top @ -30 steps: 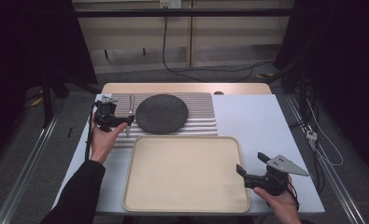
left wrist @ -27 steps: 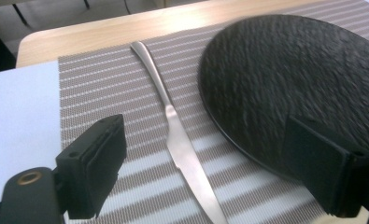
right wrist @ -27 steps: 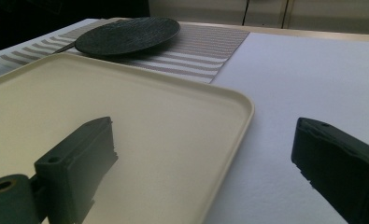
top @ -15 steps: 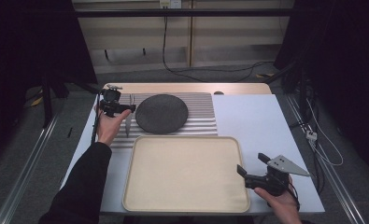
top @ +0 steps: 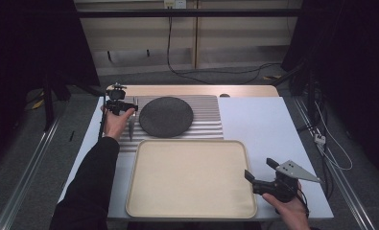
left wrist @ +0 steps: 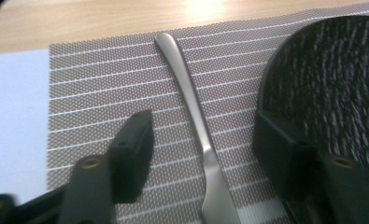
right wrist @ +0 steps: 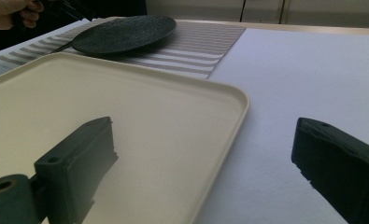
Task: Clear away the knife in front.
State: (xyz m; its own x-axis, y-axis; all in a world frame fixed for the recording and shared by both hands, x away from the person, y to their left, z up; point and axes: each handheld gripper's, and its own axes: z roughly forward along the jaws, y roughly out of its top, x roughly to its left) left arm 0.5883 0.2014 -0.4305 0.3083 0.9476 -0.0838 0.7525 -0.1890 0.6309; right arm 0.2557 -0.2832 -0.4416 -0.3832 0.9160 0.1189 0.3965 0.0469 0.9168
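We read no brand, label or writing on anything here. Our left tool (left wrist: pixel 198 154) has just been closing its jaws and they stand about half open, one on each side of the knife (left wrist: pixel 191 116), with a clear gap between each pad and the metal, so nothing is gripped yet. In the left gripper view the knife handle runs away from us up the middle between the jaws, flat on the striped placemat (left wrist: pixel 102 84), and the right-hand jaw overlaps the edge of the dark plate (left wrist: pixel 327 74).

In the high view the left tool (top: pixel 121 106) sits at the far left corner of the desk (top: pixel 268 120), held in our left hand (top: pixel 116 122) with the forearm reaching forward along the left edge, sleeve dark. The knife (top: pixel 131 125) lies just left of the plate (top: pixel 166 116), which rests on the placemat (top: pixel 204 117) toward the far edge.

Our right tool (top: pixel 263 173) is near the front right corner, held low in our right hand (top: pixel 289 206), its jaws wide apart and holding nothing. In the right gripper view its left jaw hangs over the cream tray (right wrist: pixel 126 112) and its right jaw over the white desk (right wrist: pixel 313 74). The tray (top: pixel 187 179) lies along the front edge, between the placemat and us.
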